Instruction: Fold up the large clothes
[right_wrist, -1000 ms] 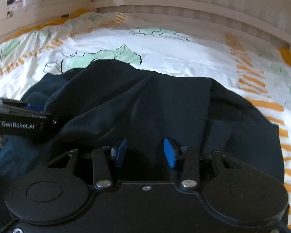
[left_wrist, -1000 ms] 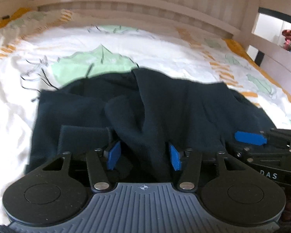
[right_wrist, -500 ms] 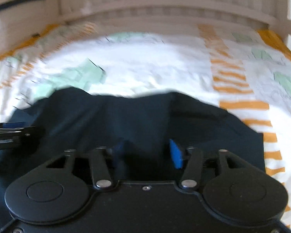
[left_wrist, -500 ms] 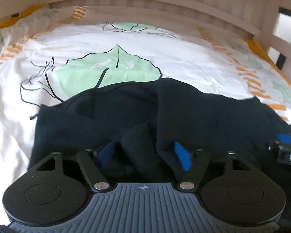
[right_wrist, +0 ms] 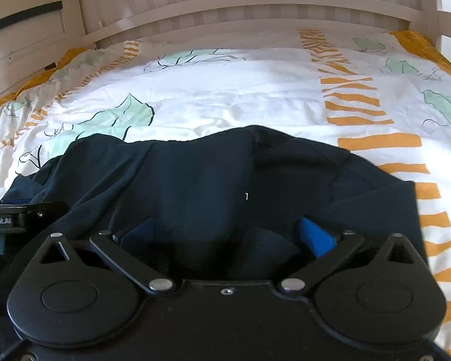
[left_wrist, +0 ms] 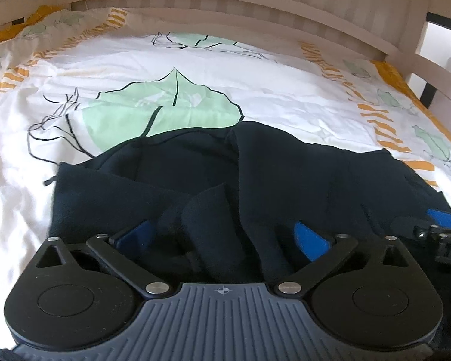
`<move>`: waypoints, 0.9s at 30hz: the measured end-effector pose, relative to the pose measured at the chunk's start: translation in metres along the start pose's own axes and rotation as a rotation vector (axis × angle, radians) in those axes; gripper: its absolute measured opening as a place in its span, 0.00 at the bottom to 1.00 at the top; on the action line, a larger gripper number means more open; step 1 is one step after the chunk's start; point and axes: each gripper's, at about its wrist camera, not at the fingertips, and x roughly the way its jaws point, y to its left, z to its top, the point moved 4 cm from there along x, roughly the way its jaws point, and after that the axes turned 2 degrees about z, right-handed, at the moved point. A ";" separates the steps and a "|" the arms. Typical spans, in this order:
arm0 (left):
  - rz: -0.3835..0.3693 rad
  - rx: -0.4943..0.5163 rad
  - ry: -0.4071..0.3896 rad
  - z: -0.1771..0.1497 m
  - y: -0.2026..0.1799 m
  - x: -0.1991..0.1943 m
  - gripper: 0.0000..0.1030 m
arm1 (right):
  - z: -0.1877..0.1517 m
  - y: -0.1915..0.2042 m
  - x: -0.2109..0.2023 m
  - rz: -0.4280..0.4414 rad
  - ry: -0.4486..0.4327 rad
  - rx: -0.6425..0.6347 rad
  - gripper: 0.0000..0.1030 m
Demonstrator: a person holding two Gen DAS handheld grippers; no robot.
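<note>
Your left gripper point(left_wrist: 222, 237) and right gripper point(right_wrist: 228, 236) have both just been opening and now stand released, the 2 blue pads of each spread wide with the dark navy garment point(left_wrist: 285, 180) lying loose between them, pressed by neither. That garment sits bunched on the leaf-print duvet point(left_wrist: 195, 69), filling the near half of both views from about 9 o'clock round to 3 o'clock, its far edge humped toward 12 o'clock. To finish this step well, lift both grippers clear without snagging the cloth, because a raised flap point(left_wrist: 207, 207) of fabric stands right between the left pads and would likely drag up with them. Then judge the fold: the top layer looks uneven, with a ridge point(right_wrist: 255, 147) near 12 o'clock in the right wrist view and a loose corner point(right_wrist: 406, 189) at 2 o'clock, so smoothing before the next fold seems wise. The 2 grippers are close side by side; the right one shows at 3 o'clock in the left wrist view, so mind a knock. Beyond, the pale slatted headboard point(right_wrist: 255, 9) runs across 12 o'clock, well apart from the garment.
</note>
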 end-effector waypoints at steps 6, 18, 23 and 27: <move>-0.011 -0.013 -0.045 0.000 0.008 -0.046 1.00 | 0.005 0.001 -0.053 0.019 -0.078 0.045 0.99; -0.109 0.013 0.011 -0.043 0.016 -0.145 1.00 | -0.031 -0.014 -0.159 0.039 -0.021 0.228 1.00; -0.147 0.025 0.075 -0.079 0.022 -0.172 1.00 | -0.071 -0.023 -0.183 0.018 0.104 0.268 1.00; -0.170 0.018 0.147 -0.108 0.028 -0.184 1.00 | -0.102 -0.030 -0.200 0.008 0.202 0.308 1.00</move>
